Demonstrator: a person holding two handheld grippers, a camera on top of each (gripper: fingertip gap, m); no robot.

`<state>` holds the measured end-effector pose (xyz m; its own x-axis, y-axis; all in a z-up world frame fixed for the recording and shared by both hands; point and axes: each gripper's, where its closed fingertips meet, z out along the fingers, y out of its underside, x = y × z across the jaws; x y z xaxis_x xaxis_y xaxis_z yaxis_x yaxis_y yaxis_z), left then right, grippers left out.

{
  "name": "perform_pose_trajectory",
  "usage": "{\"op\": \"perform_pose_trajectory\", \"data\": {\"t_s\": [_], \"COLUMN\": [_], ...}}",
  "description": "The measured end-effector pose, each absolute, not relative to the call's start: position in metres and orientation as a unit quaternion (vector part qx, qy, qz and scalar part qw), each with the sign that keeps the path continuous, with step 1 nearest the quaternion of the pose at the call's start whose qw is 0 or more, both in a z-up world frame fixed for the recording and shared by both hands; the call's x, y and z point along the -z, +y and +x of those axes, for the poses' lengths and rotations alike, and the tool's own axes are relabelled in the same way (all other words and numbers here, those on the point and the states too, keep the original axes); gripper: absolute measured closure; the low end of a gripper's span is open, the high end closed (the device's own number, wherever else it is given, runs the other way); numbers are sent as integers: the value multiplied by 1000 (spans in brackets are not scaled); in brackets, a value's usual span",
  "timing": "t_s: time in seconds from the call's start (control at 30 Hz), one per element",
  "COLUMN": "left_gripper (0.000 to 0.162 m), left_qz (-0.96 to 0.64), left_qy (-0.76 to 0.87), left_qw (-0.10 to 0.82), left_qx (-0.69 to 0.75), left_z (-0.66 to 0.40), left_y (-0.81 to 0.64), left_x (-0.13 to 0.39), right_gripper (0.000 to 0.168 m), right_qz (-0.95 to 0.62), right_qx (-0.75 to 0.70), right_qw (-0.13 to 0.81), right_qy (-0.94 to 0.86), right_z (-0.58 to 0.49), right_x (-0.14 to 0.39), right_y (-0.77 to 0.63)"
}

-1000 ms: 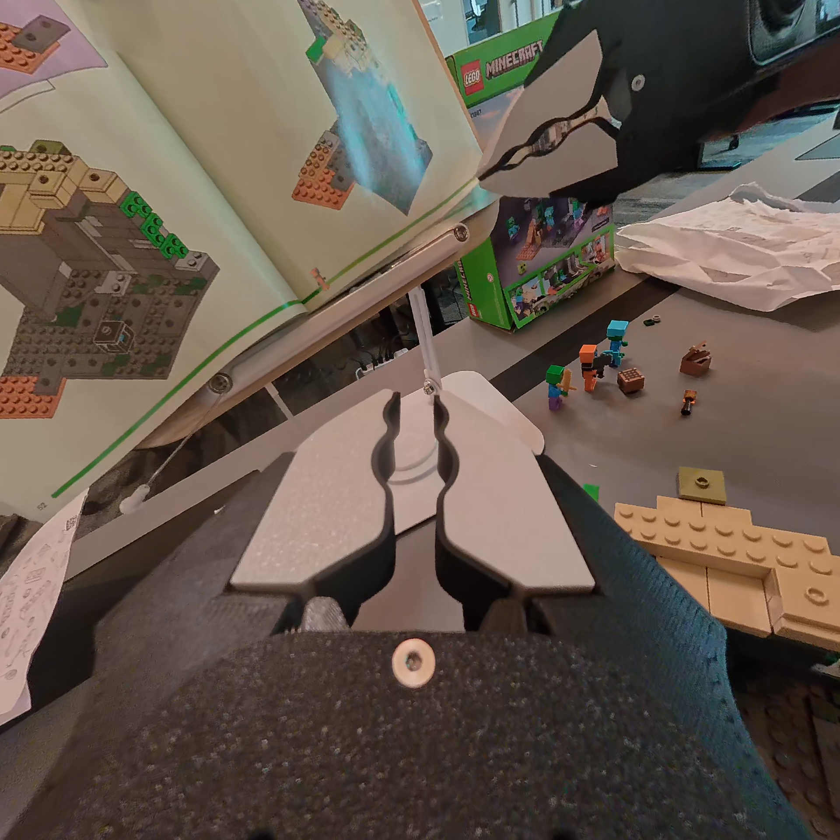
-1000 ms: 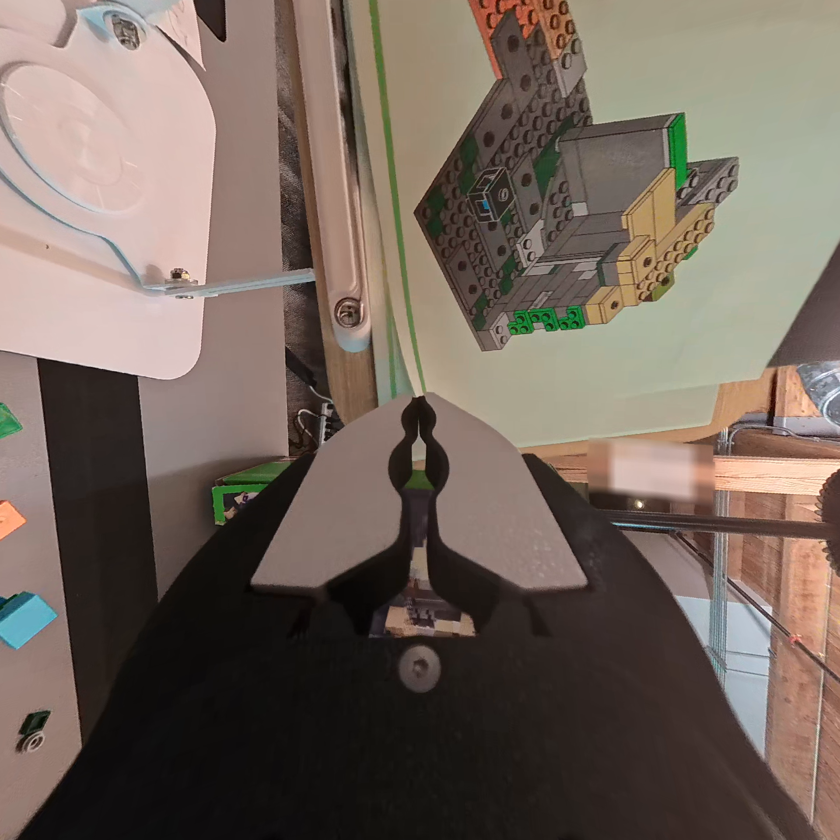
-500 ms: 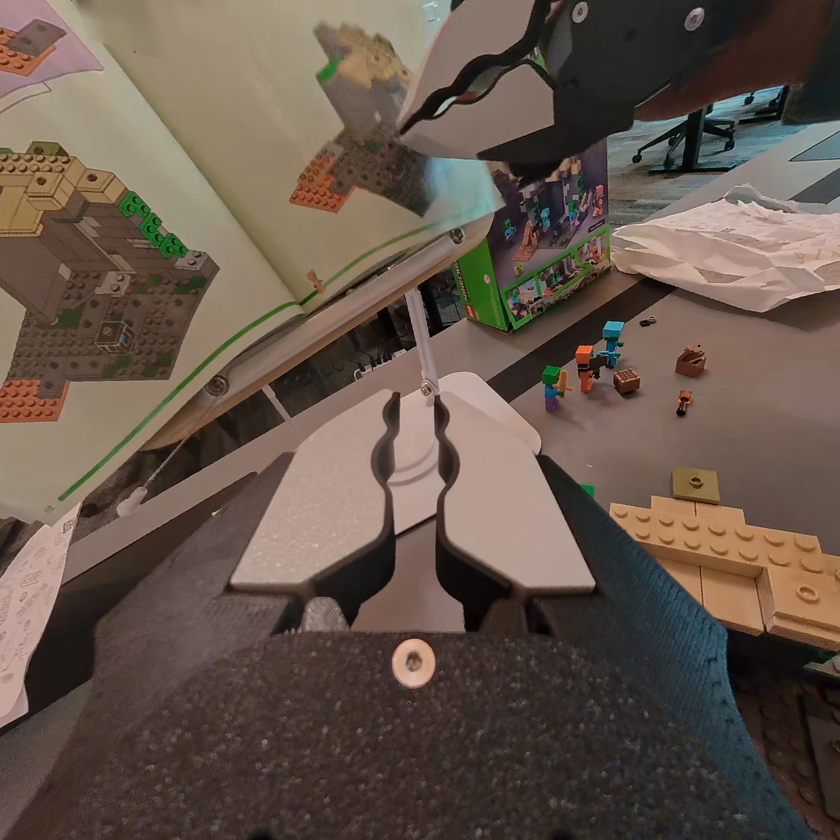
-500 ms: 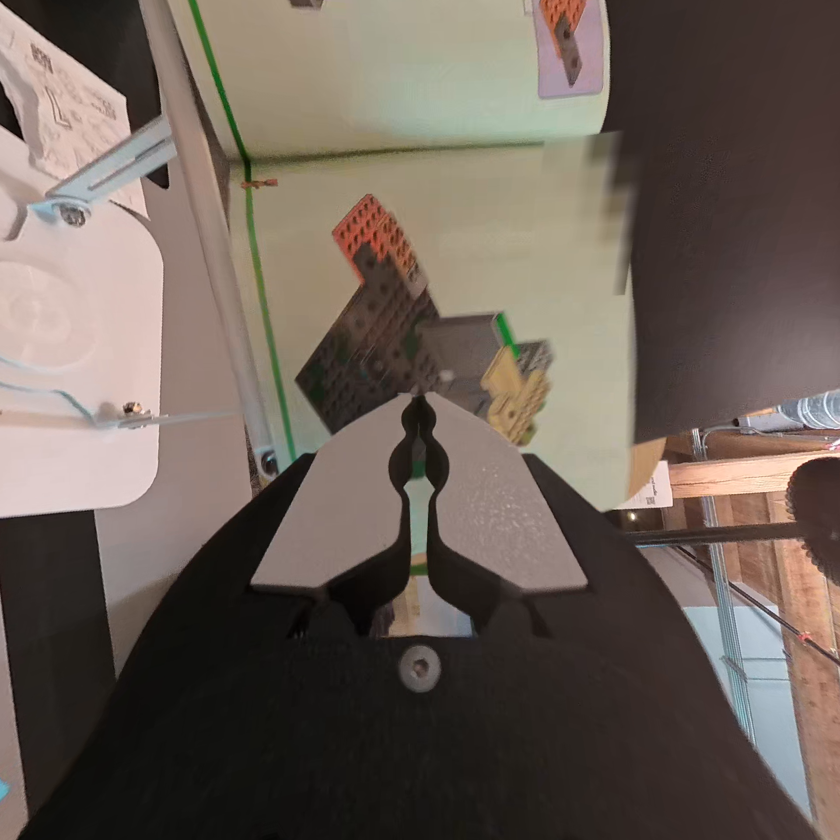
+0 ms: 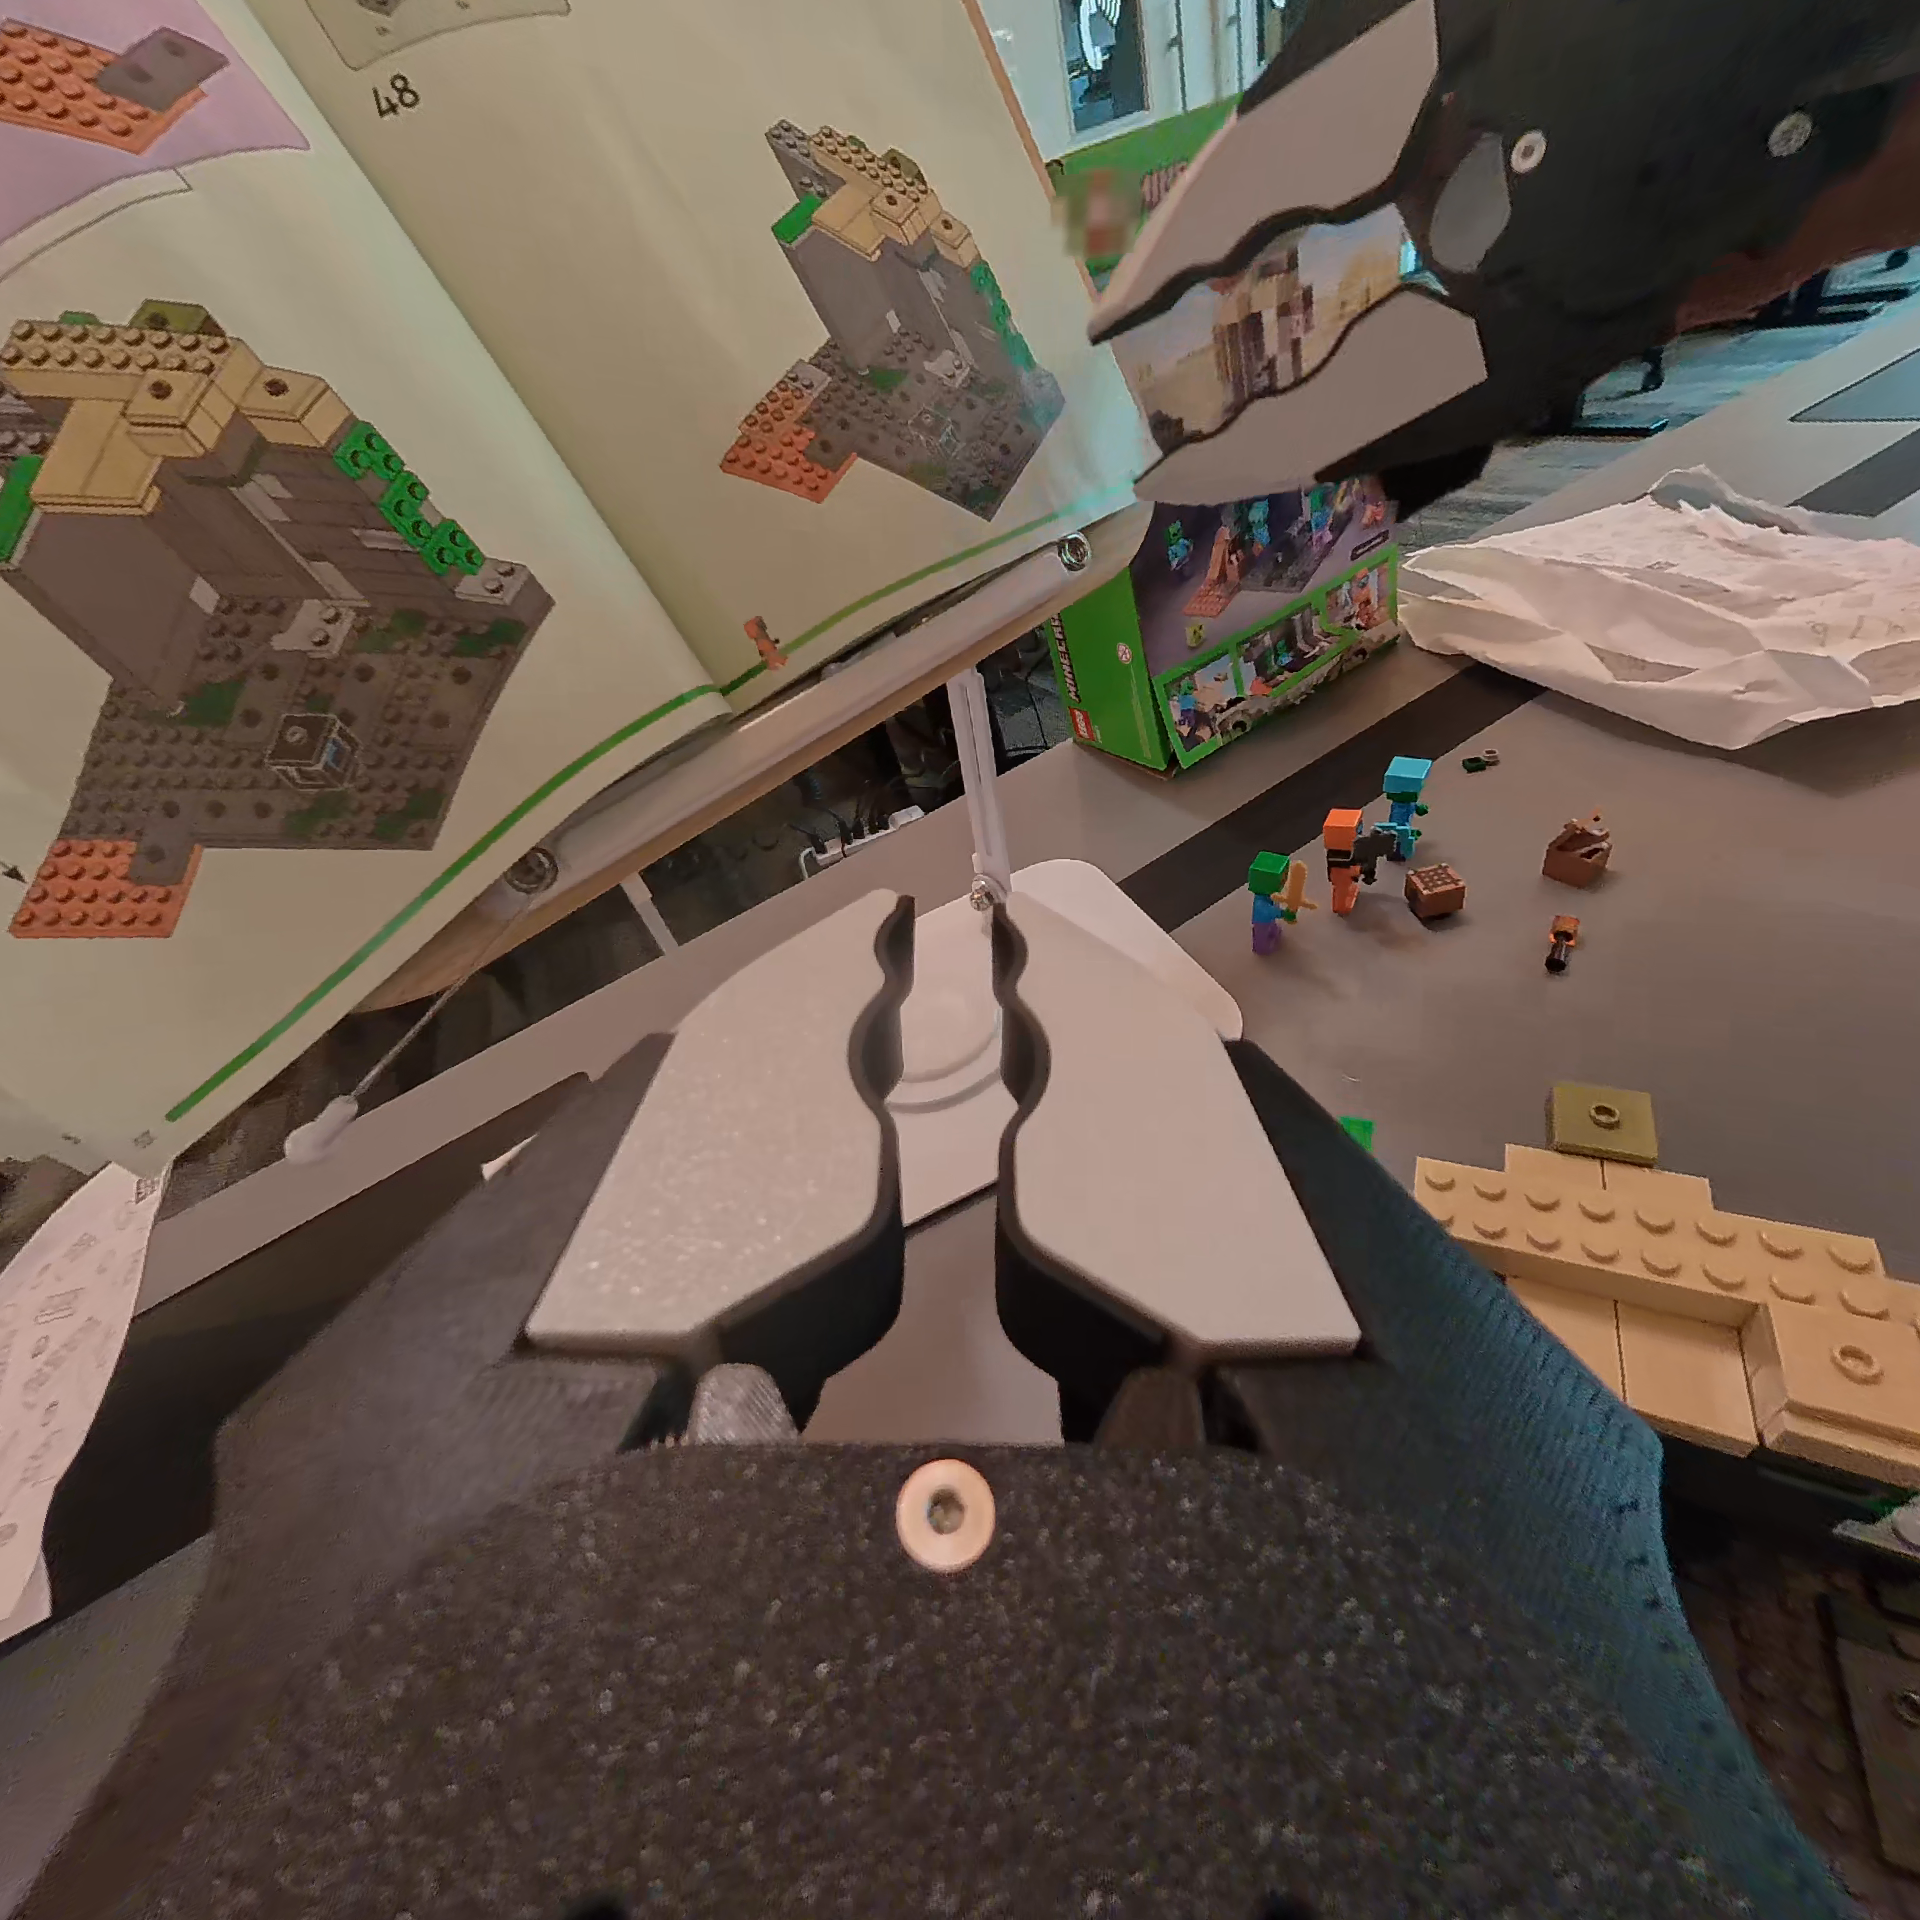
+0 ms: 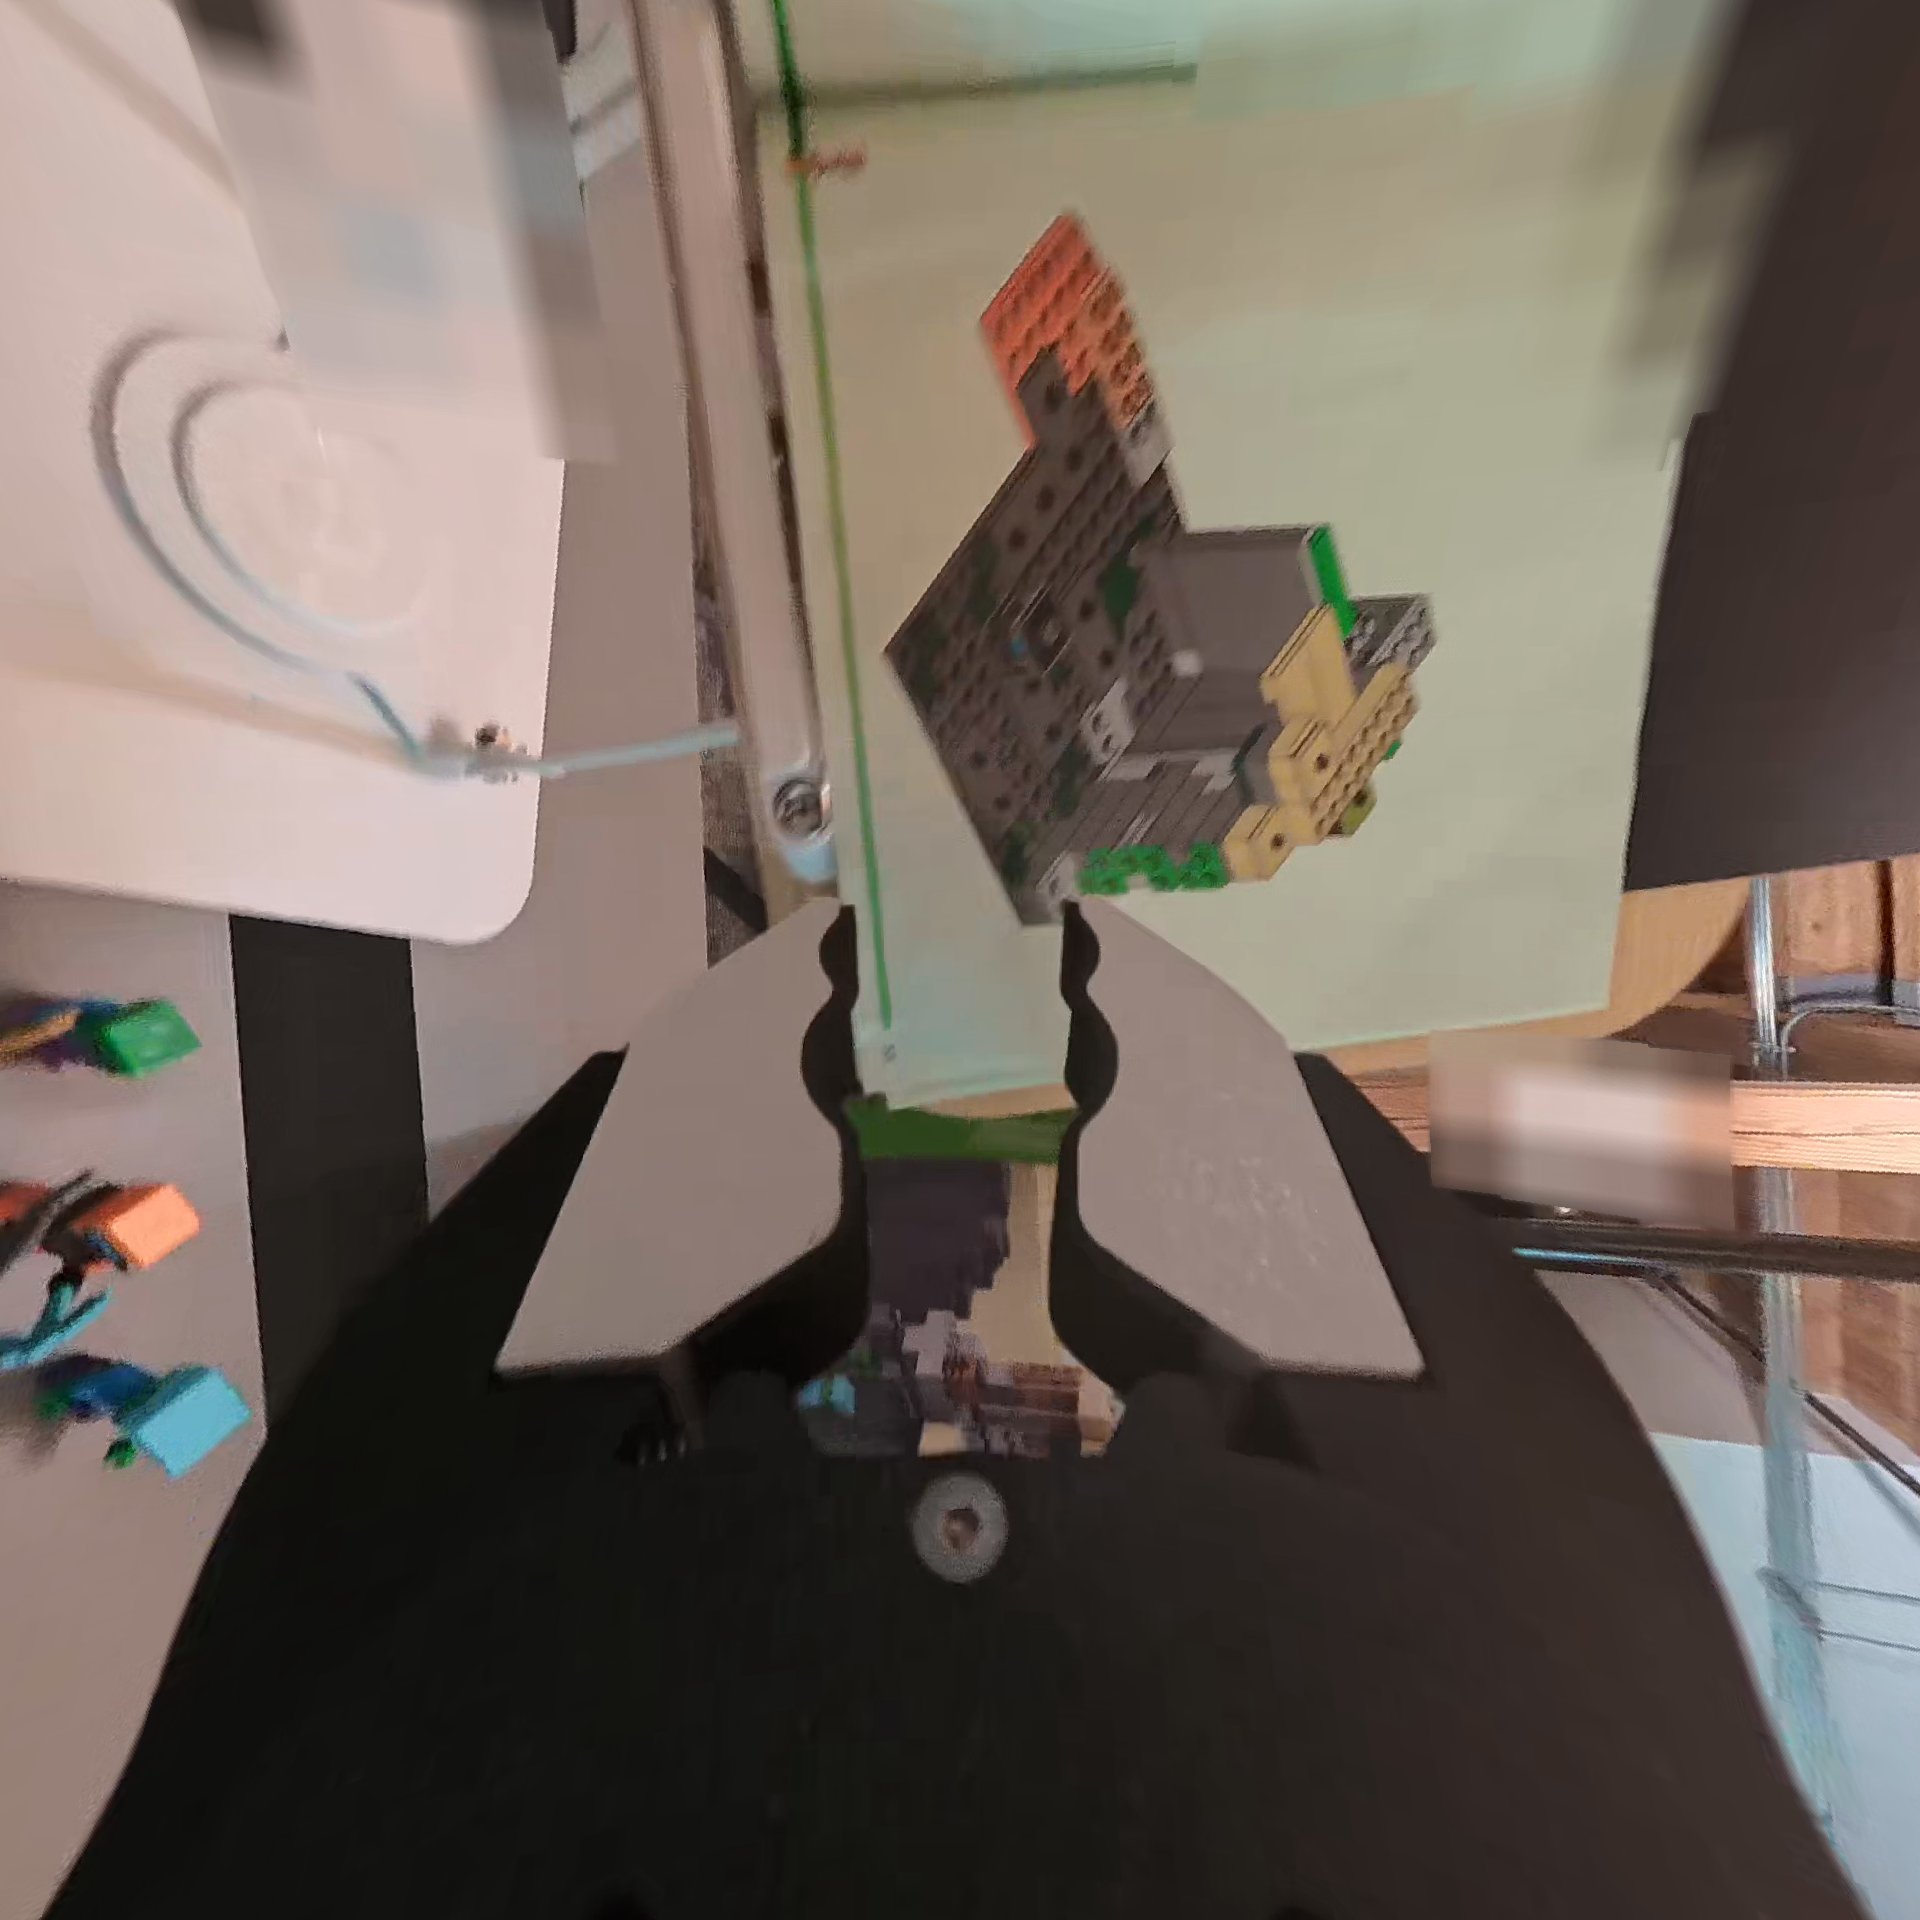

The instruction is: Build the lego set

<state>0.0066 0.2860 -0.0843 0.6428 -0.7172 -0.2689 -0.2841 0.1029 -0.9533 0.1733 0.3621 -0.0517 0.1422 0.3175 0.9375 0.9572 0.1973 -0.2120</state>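
Note:
The open instruction booklet (image 5: 520,416) rests on a tilted stand, at the upper left of the left wrist view. My left gripper (image 5: 951,920) is slightly open and empty, low over the stand's white base (image 5: 1101,935). My right gripper (image 5: 1127,405) is open at the booklet's right page edge. In the blurred right wrist view, that gripper (image 6: 958,914) has the page's (image 6: 1195,520) lower edge just ahead of its parted jaws. A tan brick build (image 5: 1662,1257) lies at the right, with an olive tile (image 5: 1600,1120) beside it.
Several minifigures (image 5: 1340,862) and small brown pieces (image 5: 1579,852) stand on the grey table. A green set box (image 5: 1247,634) is behind them. Crumpled white paper (image 5: 1662,613) lies at the far right. A printed sheet (image 5: 62,1351) lies at the left. Tip to tip, the grippers are about 20 centimetres apart. The olive tile (image 5: 1600,1120) is about 12 centimetres from my left fingertips and 20 centimetres from my right.
My right gripper was shut on the page edge and lifted it. It has now opened and let go, and the page lies flat. My left gripper has barely moved.

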Motion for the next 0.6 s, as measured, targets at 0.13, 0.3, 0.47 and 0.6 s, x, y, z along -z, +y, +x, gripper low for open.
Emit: {"op": "perform_pose_trajectory", "data": {"t_s": [0.13,0.3,0.47,0.6], "left_gripper": [148,148,148,148], "left_qz": [-646,-649,-652,-652], "left_qy": [393,391,390,392], "left_qw": [632,632,629,628], "left_qx": [167,165,165,165], "left_z": [10,7,6,6], "left_y": [284,286,288,288], "left_x": [86,87,90,91], "right_gripper": [131,138,147,154], "right_qz": [-547,-535,-532,-527], "right_qx": [339,367,366,371], "right_qw": [489,477,478,481], "right_qy": [-589,-593,-595,-595], "right_z": [186,191,190,190], "right_x": [69,73,70,66], "right_y": [367,377,378,378]}}
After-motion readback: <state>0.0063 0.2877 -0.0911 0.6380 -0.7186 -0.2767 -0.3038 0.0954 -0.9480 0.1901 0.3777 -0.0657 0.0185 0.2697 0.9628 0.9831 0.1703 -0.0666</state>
